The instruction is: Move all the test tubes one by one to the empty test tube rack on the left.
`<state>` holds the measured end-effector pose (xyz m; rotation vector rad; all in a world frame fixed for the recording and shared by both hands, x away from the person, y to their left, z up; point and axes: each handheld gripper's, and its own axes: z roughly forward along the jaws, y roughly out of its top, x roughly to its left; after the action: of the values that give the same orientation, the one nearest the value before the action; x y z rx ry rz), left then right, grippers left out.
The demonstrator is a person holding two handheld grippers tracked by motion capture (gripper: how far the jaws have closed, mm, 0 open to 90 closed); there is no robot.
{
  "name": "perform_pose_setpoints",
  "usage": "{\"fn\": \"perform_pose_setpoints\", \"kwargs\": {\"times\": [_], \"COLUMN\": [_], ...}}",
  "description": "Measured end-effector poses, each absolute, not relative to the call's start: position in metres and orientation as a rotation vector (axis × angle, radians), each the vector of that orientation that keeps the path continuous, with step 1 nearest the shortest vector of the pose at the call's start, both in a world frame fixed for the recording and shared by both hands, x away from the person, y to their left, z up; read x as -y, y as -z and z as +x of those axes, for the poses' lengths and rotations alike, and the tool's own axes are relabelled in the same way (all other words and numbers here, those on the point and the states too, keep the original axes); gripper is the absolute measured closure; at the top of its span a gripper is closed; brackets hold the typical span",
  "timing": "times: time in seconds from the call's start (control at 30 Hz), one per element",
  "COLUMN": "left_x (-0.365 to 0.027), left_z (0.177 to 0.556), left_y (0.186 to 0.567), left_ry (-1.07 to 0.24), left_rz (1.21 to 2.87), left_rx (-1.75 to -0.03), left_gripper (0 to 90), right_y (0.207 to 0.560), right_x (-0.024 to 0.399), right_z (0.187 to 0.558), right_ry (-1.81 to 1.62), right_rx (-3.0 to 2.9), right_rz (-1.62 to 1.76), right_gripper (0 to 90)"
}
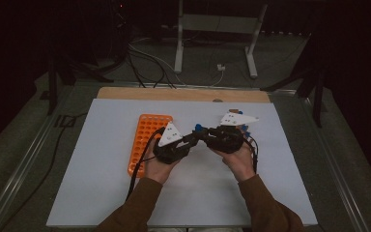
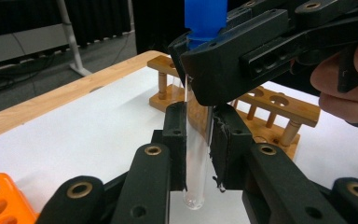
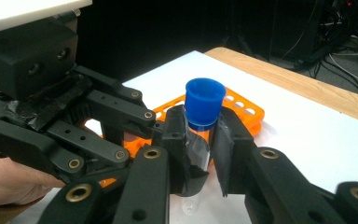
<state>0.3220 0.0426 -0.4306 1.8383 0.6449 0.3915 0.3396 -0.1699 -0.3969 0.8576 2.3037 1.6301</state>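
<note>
Nearest the person, both hands are holding their grippers close together above the middle of the white table (image 1: 101,193). The left gripper (image 2: 198,144) is clamping its pads on the lower part of a clear tube (image 2: 196,158), which is standing upright with its rounded bottom hanging free above the table. The right gripper (image 3: 198,140) is pinching the same tube just under its blue cap (image 3: 205,101), so the tube is being held between the two tools at once, neither jaw standing apart from the glass. In the high view, the left gripper (image 1: 193,137) and right gripper (image 1: 204,134) are meeting tip to tip, with the cap (image 1: 198,128) showing between them. Just beyond the left hand (image 1: 158,166) an orange rack (image 1: 147,130) is lying flat on the table. Farther back, in the left gripper view, a wooden rack (image 2: 279,105) is standing behind the tube.
</note>
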Motion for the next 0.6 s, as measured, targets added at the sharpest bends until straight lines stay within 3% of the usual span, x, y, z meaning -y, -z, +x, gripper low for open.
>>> {"fn": "perform_pose_setpoints", "kwargs": {"times": [0.07, 0.1, 0.13, 0.2, 0.3, 0.37, 0.43, 0.6], "left_x": [-0.044, -0.045, -0.046, -0.047, -0.05, -0.053, -0.054, -0.06], "left_z": [0.323, 0.323, 0.324, 0.324, 0.324, 0.325, 0.325, 0.324], "left_y": [0.431, 0.431, 0.43, 0.43, 0.429, 0.429, 0.429, 0.43], "left_ry": [-0.386, -0.387, -0.389, -0.387, -0.385, -0.383, -0.383, -0.381], "left_rz": [1.827, 1.826, 1.825, 1.82, 1.812, 1.806, 1.802, 1.798], "left_rx": [-0.653, -0.657, -0.662, -0.665, -0.675, -0.677, -0.681, -0.689], "left_gripper": [78.5, 78.5, 78.6, 78.6, 78.6, 78.6, 78.6, 78.6], "right_y": [0.395, 0.395, 0.392, 0.391, 0.39, 0.391, 0.392, 0.393], "right_x": [0.174, 0.174, 0.178, 0.179, 0.188, 0.19, 0.196, 0.205], "right_z": [0.339, 0.339, 0.338, 0.338, 0.337, 0.336, 0.335, 0.336], "right_ry": [-1.66, -1.66, -1.678, -1.68, -1.667, -1.666, -1.632, -1.592], "right_rx": [-2.282, -2.282, -2.265, -2.261, -2.231, -2.226, -2.193, -2.161], "right_rz": [0.855, 0.855, 0.852, 0.849, 0.849, 0.852, 0.875, 0.902], "right_gripper": [61.9, 61.9, 53.2, 49.5, 33.0, 29.9, 16.2, 7.9]}}
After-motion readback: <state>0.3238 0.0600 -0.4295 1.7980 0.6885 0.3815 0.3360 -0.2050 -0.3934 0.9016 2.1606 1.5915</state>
